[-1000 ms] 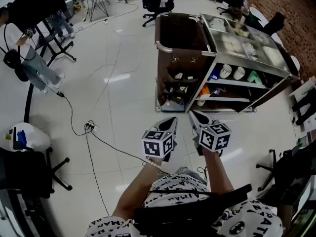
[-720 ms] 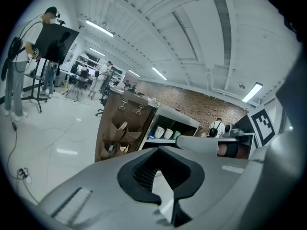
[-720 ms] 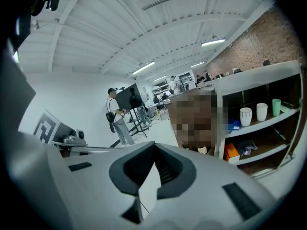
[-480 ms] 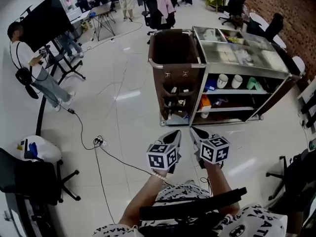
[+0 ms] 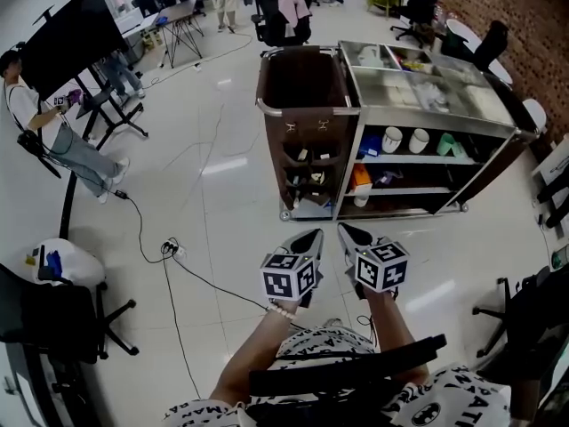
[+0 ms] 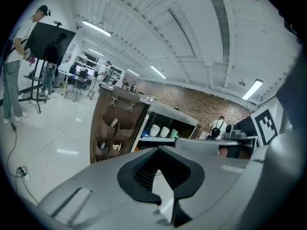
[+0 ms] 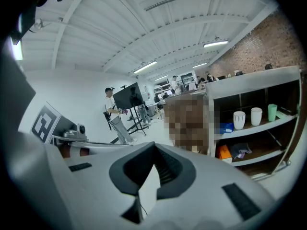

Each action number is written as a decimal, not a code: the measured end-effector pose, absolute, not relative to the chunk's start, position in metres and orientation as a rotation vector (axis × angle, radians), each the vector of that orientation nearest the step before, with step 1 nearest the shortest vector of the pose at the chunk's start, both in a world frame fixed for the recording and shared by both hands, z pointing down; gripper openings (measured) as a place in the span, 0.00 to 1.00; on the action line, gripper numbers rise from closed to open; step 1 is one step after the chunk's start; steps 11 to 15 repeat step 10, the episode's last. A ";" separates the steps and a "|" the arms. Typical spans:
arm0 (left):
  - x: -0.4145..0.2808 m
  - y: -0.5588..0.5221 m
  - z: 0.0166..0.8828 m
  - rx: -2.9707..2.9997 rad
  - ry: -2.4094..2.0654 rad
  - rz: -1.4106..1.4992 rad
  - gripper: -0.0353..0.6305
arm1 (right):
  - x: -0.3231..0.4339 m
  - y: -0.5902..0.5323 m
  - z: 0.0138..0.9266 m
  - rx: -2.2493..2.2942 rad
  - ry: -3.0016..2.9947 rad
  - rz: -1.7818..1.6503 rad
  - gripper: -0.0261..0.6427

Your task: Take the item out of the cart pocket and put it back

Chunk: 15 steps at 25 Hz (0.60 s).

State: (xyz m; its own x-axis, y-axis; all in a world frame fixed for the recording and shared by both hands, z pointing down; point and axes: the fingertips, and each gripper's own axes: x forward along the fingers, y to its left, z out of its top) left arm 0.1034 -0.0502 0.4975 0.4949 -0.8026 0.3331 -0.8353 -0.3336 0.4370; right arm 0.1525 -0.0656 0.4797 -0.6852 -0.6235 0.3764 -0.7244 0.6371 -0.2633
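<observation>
A steel service cart point(image 5: 418, 76) stands ahead of me, with a brown fabric pocket panel point(image 5: 307, 158) hanging on its left end. Small pale items point(image 5: 303, 155) poke out of the pockets. In the left gripper view the pocket panel point(image 6: 115, 128) is at centre left, still some way off. My left gripper point(image 5: 311, 237) and right gripper point(image 5: 343, 231) hover side by side over the floor, just short of the cart's base. Both point at the cart. The left gripper point(image 6: 160, 176) has its jaws together and holds nothing. The right gripper point(image 7: 152, 169) is likewise shut and empty.
The cart's shelves hold two white cups point(image 5: 404, 139), a green item point(image 5: 452, 144) and an orange item point(image 5: 360, 178). A cable point(image 5: 169, 261) runs across the floor at left, near an office chair point(image 5: 62, 318). A person point(image 5: 49, 127) stands by a black screen point(image 5: 71, 34) at far left.
Both grippers have moved a little toward the cart, staying side by side and shut. The cart's pocket end now sits nearer the middle of the head view.
</observation>
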 end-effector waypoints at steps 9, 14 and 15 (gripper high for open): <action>0.103 -0.053 0.499 2.191 -1.372 0.105 0.06 | 0.162 -0.065 0.480 1.111 -2.590 0.569 0.06; 0.103 -0.054 0.501 2.189 -1.381 0.115 0.06 | 0.165 -0.065 0.482 1.113 -2.585 0.568 0.06; 0.103 -0.054 0.501 2.189 -1.381 0.115 0.06 | 0.165 -0.065 0.482 1.113 -2.585 0.568 0.06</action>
